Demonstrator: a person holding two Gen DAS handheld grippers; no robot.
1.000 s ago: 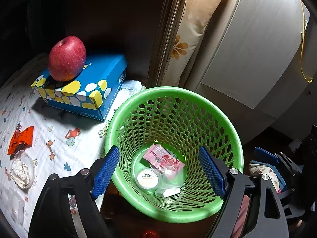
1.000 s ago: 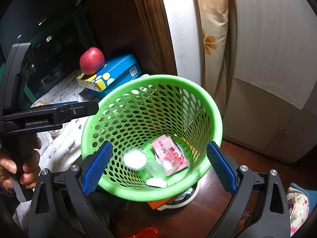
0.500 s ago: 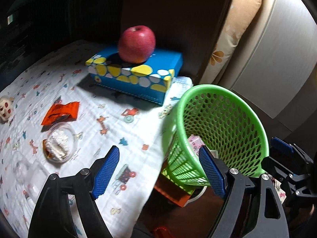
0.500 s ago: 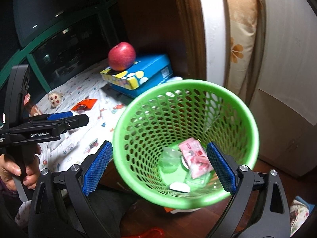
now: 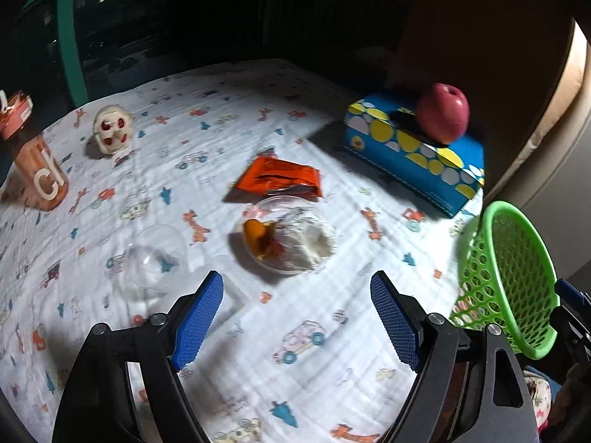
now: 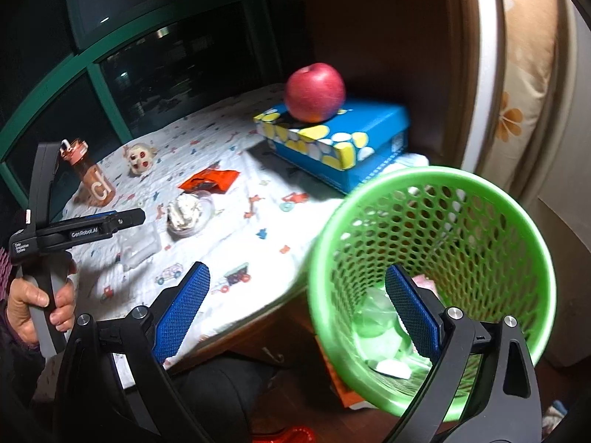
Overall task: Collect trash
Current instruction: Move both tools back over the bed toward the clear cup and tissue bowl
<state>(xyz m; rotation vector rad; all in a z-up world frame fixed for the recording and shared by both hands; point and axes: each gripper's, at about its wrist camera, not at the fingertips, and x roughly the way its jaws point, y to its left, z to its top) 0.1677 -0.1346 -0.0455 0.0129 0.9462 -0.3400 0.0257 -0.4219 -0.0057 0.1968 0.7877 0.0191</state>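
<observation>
Judging by the green basket (image 6: 432,288) beside the table (image 5: 332,350) already holding scraps, we are partway: both jaws gape wide and empty, while the orange wrapper (image 5: 280,179) and tissue-filled bowl (image 5: 290,238) wait left of it.

apple (image 5: 443,112) on top of box (image 5: 413,153), far right of table (image 5: 303,350) | wrapper (image 5: 279,179) left of box, touching far rim of bowl (image 5: 286,238) | clear lid (image 5: 155,258) left of bowl | bottle (image 5: 35,166) at left edge, toy (image 5: 110,131) behind | basket (image 6: 436,284) off table's right edge, trash (image 6: 384,339) inside
</observation>
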